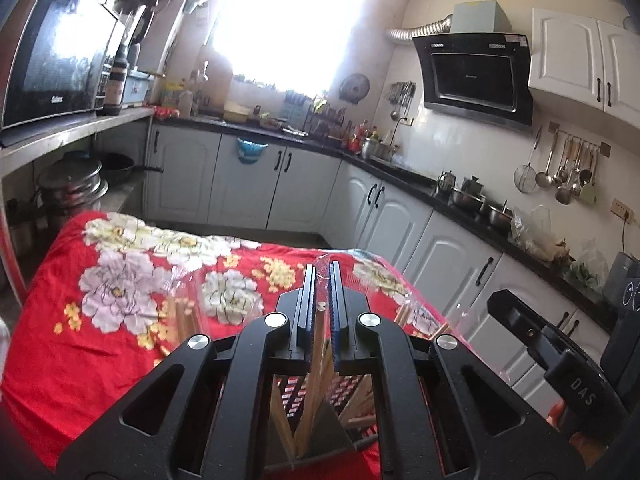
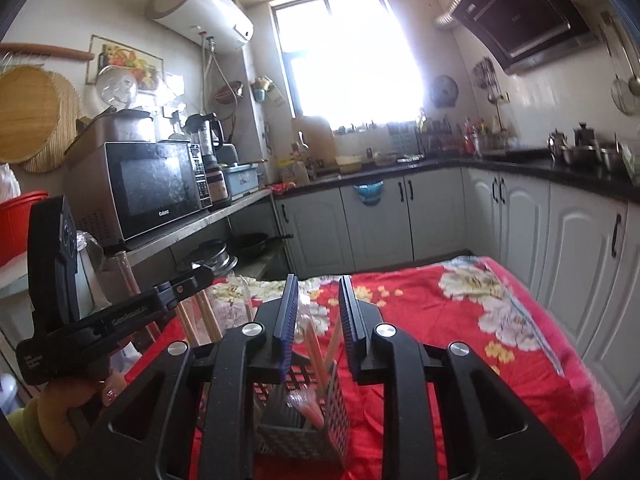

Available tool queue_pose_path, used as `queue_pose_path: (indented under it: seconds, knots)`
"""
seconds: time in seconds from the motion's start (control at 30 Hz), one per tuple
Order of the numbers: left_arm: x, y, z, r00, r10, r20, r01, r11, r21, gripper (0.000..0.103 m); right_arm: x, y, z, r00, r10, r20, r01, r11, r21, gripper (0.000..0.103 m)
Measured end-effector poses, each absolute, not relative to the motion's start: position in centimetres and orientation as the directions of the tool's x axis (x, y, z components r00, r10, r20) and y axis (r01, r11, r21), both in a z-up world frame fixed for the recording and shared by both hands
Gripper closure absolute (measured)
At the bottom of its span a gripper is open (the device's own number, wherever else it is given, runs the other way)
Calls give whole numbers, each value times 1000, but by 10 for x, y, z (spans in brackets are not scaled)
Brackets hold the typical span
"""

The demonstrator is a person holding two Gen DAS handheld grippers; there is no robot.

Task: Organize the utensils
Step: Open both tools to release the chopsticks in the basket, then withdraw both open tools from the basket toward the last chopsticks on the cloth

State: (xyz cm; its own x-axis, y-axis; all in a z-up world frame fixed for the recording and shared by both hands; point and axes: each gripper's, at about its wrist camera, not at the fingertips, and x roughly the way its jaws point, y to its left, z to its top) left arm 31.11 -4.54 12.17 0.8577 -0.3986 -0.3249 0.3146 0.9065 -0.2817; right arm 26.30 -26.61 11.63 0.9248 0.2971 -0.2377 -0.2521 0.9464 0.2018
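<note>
Your left gripper (image 1: 322, 276) has its jaws together, pinching the top of a clear plastic bag (image 1: 188, 300) of wooden chopsticks (image 1: 316, 356); one chopstick end shows right in the slit between the blue pads (image 1: 335, 312). The bag hangs from that grip over a grey mesh basket (image 1: 356, 396), with the lower ends of the sticks down inside it. Your right gripper (image 2: 318, 292) has its jaws apart with a clear gap, and the pads press on nothing; below that gap more chopsticks (image 2: 316, 350) stand tilted in the same basket (image 2: 304, 436), with crumpled clear wrapping around them. Whether the right pads brush the wrapping, you cannot tell from here. The basket sits on the near edge of the red flowered cloth (image 2: 460, 320), close in under both grippers. From the right view, the left gripper is at the left, with the bagged sticks just beside it.
</note>
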Motion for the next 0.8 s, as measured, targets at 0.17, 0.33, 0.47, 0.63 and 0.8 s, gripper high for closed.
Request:
queue_pose_path:
  seconds: [0.17,0.33,0.47,0.63,0.8]
  knots:
    - [303,-43,118,848,-400,-346,315,907,-278,94,255,-272,115,922,295,-253,-242,945,219,74]
    - [293,-38,118,838,-411,-359,320,903,-286,72,247,-272,117,922,289,-258,-238,948,214,71]
    - [285,-33,119,833,-418,-363,321,899,-297,61,239,-273,118,921,286,-264,-234,949,213,66]
    - [274,-26,121,836,-416,-358,316,898,-306,46,230,-274,117,921,280,-272,-225,950,215,56]
    - [261,-18,119,835,-409,-367,299,899,-321,36,220,-275,116,920,279,-276,-221,950,223,49]
